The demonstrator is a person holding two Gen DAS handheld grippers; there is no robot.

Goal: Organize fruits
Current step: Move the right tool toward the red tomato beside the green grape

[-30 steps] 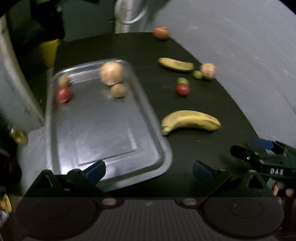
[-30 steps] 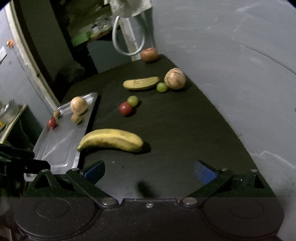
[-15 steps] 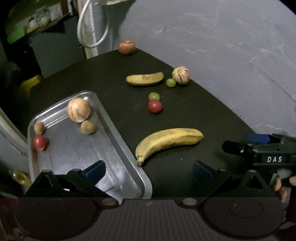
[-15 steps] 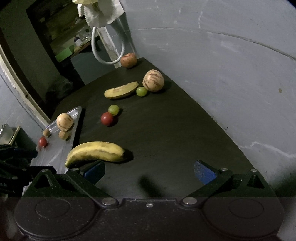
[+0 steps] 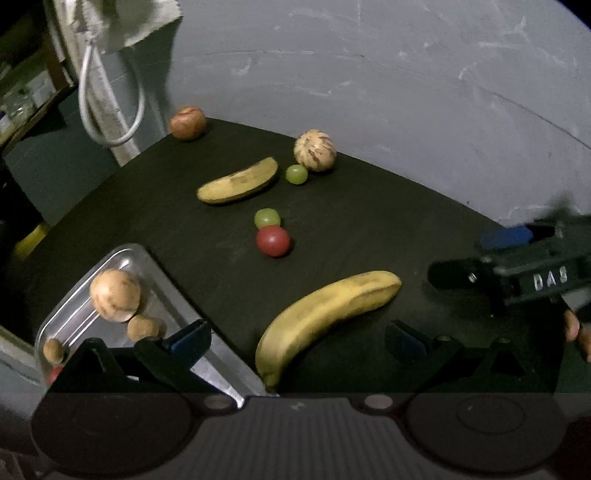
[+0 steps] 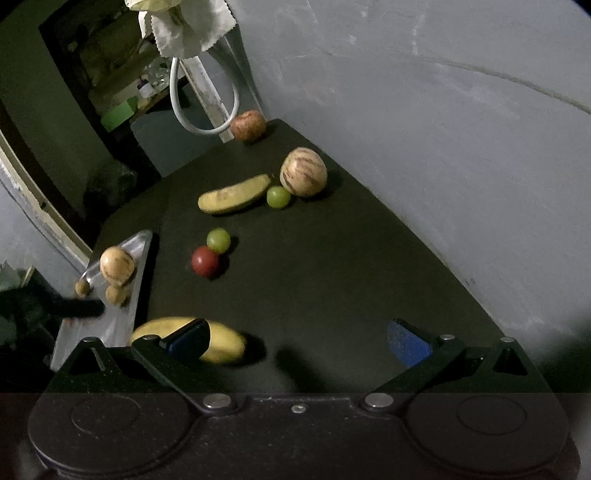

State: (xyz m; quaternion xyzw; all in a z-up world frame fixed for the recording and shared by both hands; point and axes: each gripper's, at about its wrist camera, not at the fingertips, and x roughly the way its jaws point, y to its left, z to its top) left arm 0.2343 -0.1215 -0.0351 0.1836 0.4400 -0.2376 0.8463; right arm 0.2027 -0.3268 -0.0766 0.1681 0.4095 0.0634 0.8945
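A large yellow banana (image 5: 325, 314) lies on the black table (image 5: 369, 221), between the spread fingers of my left gripper (image 5: 299, 338), which is open and empty. In the right wrist view the same banana (image 6: 225, 341) sits partly behind the left finger of my right gripper (image 6: 297, 339), also open and empty. The metal tray (image 5: 159, 273) at the left holds a round tan fruit (image 5: 115, 295), two small brown fruits and a red one. Farther back lie a red tomato (image 5: 272, 240), a green grape (image 5: 266, 218), a small banana (image 5: 238, 181), a second grape (image 5: 296, 174), a striped melon (image 5: 314, 150) and an apple (image 5: 187, 123).
A grey wall (image 5: 406, 92) curves along the table's far and right edges. A white cable loop (image 5: 110, 110) and a cloth (image 6: 184, 26) hang beyond the far-left corner. The right gripper (image 5: 476, 254) hovers over the table's right side in the left wrist view.
My left gripper has swung from over the tray to the right, so the large banana now lies between its fingers. My right gripper has moved nearer the banana, which now sits by its left finger.
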